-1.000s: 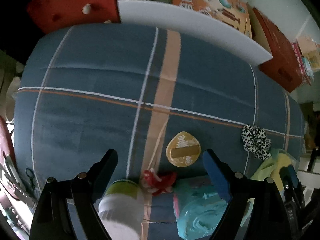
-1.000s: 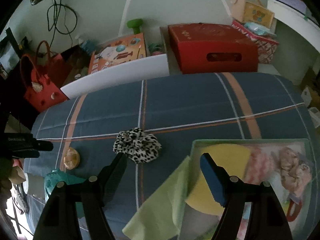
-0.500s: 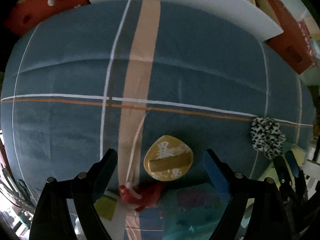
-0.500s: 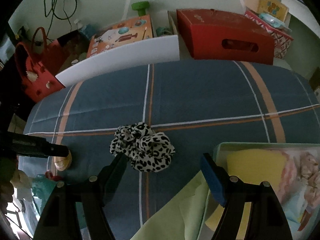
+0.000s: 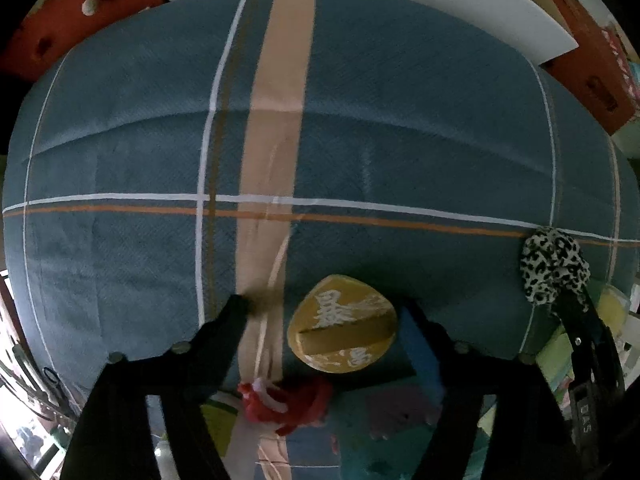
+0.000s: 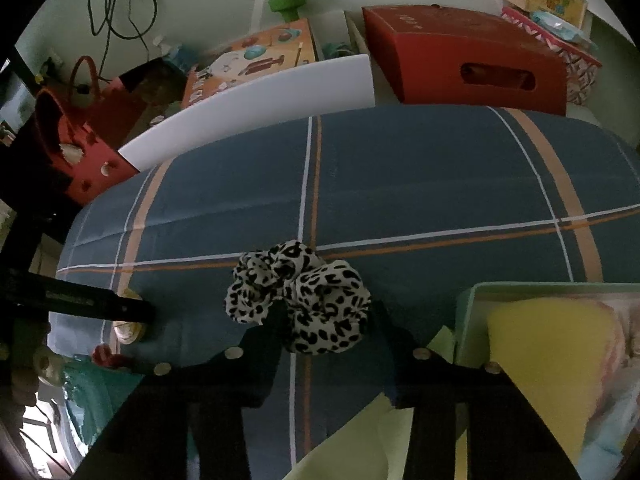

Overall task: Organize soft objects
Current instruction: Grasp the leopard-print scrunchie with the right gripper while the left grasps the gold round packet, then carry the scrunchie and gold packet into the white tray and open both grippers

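A leopard-print scrunchie (image 6: pixel 304 304) lies on the blue plaid cloth (image 6: pixel 420 184). My right gripper (image 6: pixel 328 320) is down over it, and its closing jaws squeeze the scrunchie's lower part. The left wrist view shows the same scrunchie (image 5: pixel 554 268) at the right edge. A round yellow pouch with white characters (image 5: pixel 344 336) lies between the jaws of my left gripper (image 5: pixel 326 316). These jaws are closing too, but the pads stand clear of the pouch on both sides. A red knotted tassel (image 5: pixel 288 400) sits just below the pouch.
At the right is a pale green tray (image 6: pixel 468 300) holding a yellow sponge (image 6: pixel 540 340) and other soft items. A light green cloth (image 6: pixel 360 440) lies beside it. Behind the cloth-covered surface are a white foam board (image 6: pixel 256 100), a red box (image 6: pixel 460 64) and a red bag (image 6: pixel 80 152).
Both grippers have come down closer to the cloth. The left jaws now straddle the yellow pouch and stand narrower. The right jaws have narrowed onto the scrunchie.
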`<state>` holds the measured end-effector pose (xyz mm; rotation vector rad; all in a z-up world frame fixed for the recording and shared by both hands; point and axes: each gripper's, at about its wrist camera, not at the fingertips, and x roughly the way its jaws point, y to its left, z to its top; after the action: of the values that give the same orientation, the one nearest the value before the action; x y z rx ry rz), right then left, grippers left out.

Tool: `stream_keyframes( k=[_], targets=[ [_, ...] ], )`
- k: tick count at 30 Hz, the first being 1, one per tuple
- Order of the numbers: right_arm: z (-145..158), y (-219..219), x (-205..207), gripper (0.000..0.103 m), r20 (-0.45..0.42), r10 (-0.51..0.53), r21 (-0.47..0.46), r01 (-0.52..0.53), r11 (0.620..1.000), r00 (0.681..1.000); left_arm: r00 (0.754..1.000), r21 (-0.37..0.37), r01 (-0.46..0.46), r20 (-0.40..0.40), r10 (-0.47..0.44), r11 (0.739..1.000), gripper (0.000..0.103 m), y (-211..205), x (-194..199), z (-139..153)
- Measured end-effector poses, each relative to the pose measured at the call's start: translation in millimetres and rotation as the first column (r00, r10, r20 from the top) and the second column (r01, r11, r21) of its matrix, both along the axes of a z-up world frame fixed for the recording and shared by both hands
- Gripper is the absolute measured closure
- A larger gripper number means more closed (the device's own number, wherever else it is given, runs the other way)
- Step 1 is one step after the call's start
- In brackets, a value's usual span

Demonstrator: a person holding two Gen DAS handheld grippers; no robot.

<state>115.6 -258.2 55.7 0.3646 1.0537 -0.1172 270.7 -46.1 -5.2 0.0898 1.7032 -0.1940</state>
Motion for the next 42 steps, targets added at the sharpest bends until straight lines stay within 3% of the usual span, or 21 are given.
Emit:
stream_keyframes(
  k=[5, 17, 30, 35, 42],
  targets=[
    [2, -2, -1, 0.075, 0.015, -0.006, 0.016, 0.005, 1.0, 1.0, 1.0, -0.031, 0.012, 0.002, -0.012, 0.999, 0.05, -9, -3, 4],
    [20, -6, -12, 0.08, 0.056, -0.024, 0.03, 0.022, 0.999, 0.998, 0.999, -0.043, 0.002, 0.036, 0.0, 0.999, 0.051, -13, -21, 18],
    [76, -12, -56, 0.08, 0.164, -0.055, 0.034, 0.05, 0.998, 0.985, 0.98, -0.069, 0.034, 0.199, -0.02, 0.997, 0.051, -20, -62, 101],
    [84, -23, -85, 0.08, 0.171, -0.102, 0.039, 0.097, 0.995, 0.98, 0.955, -0.08, 0.098, 0.289, -0.071, 0.992, 0.051, -36, -87, 126],
    [94, -65, -124, 0.08, 0.171, -0.213, 0.005, 0.215, 0.977, 0.962, 0.924, -0.119, 0.245, 0.33, -0.194, 0.962, 0.05, -103, -121, 145]
  ],
)
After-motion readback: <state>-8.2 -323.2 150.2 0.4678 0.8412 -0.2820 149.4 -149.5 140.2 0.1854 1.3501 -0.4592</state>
